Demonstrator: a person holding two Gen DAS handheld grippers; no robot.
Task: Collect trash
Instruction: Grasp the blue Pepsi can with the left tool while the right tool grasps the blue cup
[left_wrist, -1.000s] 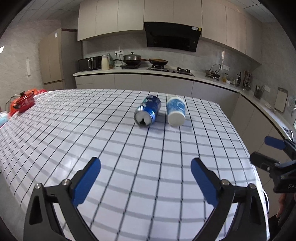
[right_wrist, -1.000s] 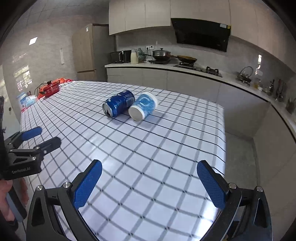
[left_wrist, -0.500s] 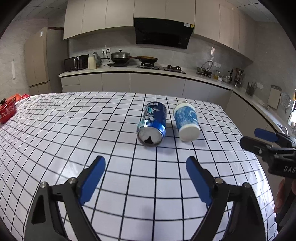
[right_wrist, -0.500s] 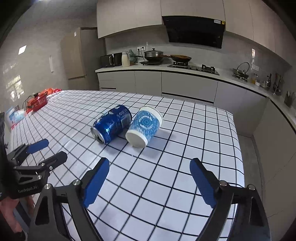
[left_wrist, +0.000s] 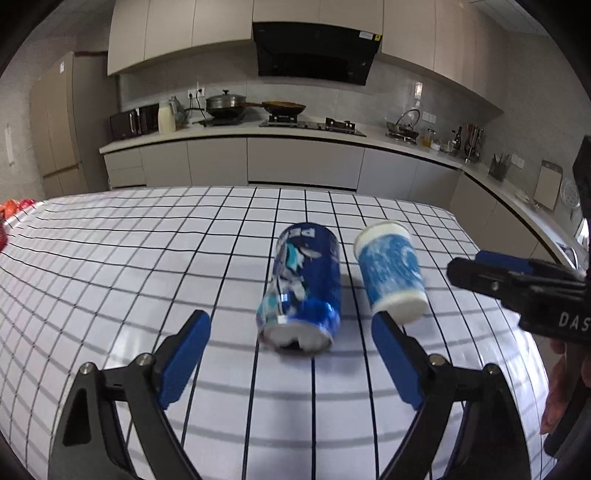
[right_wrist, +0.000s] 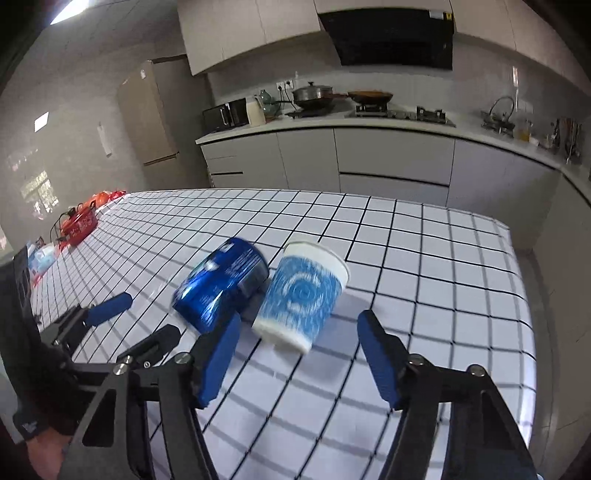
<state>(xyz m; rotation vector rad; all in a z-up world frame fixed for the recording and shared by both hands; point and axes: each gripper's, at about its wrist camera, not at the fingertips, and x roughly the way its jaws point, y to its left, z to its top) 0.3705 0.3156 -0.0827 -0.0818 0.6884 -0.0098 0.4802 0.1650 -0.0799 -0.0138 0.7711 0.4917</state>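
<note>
A dented blue can (left_wrist: 301, 286) and a blue-and-white paper cup (left_wrist: 390, 271) lie side by side on the checked worktop (left_wrist: 129, 266). The can's letters are too blurry to read. The left tool (left_wrist: 291, 338) is open near the can. The right tool (right_wrist: 297, 338), marked "DAS", is open near the cup, its jaws just closing.

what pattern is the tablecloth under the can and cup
White with a black grid of squares, tablecloth; clearest in the right wrist view.

a table (left_wrist: 110, 266) under a white cloth with a black grid carries a dented blue can (left_wrist: 303, 288) lying on its side, and just to its right a blue-and-white paper cup (left_wrist: 391, 273), also tipped over. red items (right_wrist: 79, 221) sit at the far left edge.
</note>
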